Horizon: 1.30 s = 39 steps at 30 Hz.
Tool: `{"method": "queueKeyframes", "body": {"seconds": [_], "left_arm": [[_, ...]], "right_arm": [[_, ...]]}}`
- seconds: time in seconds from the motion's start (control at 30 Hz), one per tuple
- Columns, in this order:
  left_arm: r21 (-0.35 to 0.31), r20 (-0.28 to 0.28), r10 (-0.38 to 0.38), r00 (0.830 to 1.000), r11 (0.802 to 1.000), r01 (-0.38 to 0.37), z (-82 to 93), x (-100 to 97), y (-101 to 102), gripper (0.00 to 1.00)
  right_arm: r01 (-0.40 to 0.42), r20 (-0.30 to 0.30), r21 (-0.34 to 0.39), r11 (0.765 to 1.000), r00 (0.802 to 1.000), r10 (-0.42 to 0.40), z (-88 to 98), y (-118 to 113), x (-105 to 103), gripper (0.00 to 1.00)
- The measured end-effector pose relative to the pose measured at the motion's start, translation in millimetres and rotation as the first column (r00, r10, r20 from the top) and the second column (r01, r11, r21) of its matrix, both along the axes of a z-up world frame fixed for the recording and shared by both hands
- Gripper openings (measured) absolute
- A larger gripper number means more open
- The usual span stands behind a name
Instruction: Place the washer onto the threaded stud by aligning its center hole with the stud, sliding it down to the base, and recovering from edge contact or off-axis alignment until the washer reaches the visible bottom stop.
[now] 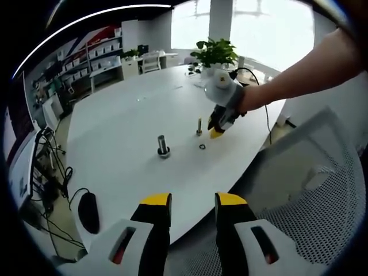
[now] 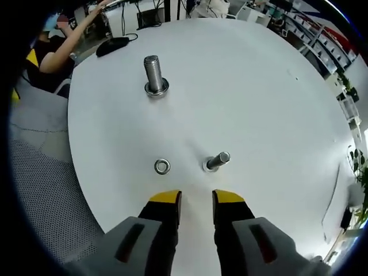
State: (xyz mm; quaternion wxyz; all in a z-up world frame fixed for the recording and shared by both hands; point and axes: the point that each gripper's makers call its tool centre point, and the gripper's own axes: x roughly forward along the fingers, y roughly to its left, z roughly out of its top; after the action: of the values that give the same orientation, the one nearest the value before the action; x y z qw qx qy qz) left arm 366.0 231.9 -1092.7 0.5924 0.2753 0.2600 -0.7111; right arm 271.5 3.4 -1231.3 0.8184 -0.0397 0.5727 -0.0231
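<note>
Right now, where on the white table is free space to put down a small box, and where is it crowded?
The table is bare beyond the small stud, toward its far edge. Another bare patch lies between the large stud and the washer. It is crowded near the right gripper, where the washer and small stud sit close together.
</note>
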Motion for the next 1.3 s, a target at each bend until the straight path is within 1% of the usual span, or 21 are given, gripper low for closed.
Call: {"method": "queueKeyframes", "body": {"seconds": [0.23,0.27,0.4,0.53,0.63,0.77,0.93,1.07,1.17,1.3], "left_arm": [[-0.004,0.005,-0.001,1.000,1.000,0.001,0.5,0.5,0,0.28],[-0.004,0.004,-0.001,1.000,1.000,0.001,0.5,0.7,0,0.28],[-0.008,0.002,0.004,1.000,1.000,-0.004,0.6,1.9,0,0.28],[-0.010,0.001,0.006,1.000,1.000,-0.006,0.9,2.2,0,0.28],[-0.011,0.002,0.007,1.000,1.000,-0.007,1.6,2.3,0,0.28],[-0.013,-0.003,0.010,1.000,1.000,-0.010,1.7,2.9,-1,0.28],[-0.013,-0.004,0.010,1.000,1.000,-0.010,1.6,2.6,-1,0.28],[-0.012,-0.005,0.012,1.000,1.000,-0.012,1.2,2.9,-1,0.28],[-0.011,-0.006,0.012,1.000,1.000,-0.012,0.6,2.8,-2,0.28],[-0.010,-0.001,0.011,1.000,1.000,-0.011,1.5,2.5,-1,0.28]], "right_arm": [[-0.002,0.015,0.033,0.999,1.000,0.002,-2.9,24,9,0.25],[-0.004,0.023,0.044,0.999,1.000,0.003,-3.6,23,16,0.25],[0.015,0.035,0.066,0.998,0.999,-0.017,-6.5,27,19,0.25],[-0.011,0.025,0.053,0.999,1.000,0.010,-6.6,33,22,0.25],[-0.011,0.027,0.054,0.999,1.000,0.010,-5.7,35,24,0.24],[-0.026,0.020,0.068,0.997,1.000,0.025,-6.9,41,26,0.22],[-0.042,0.020,0.079,0.996,0.999,0.040,-7.3,42,35,0.21],[-0.068,0.008,0.082,0.994,0.998,0.067,-10.6,37,33,0.21],[-0.108,-0.014,0.087,0.990,0.994,0.110,-10.7,39,31,0.21],[-0.117,-0.043,0.103,0.988,0.992,0.122,-10.8,38,35,0.21]]}}
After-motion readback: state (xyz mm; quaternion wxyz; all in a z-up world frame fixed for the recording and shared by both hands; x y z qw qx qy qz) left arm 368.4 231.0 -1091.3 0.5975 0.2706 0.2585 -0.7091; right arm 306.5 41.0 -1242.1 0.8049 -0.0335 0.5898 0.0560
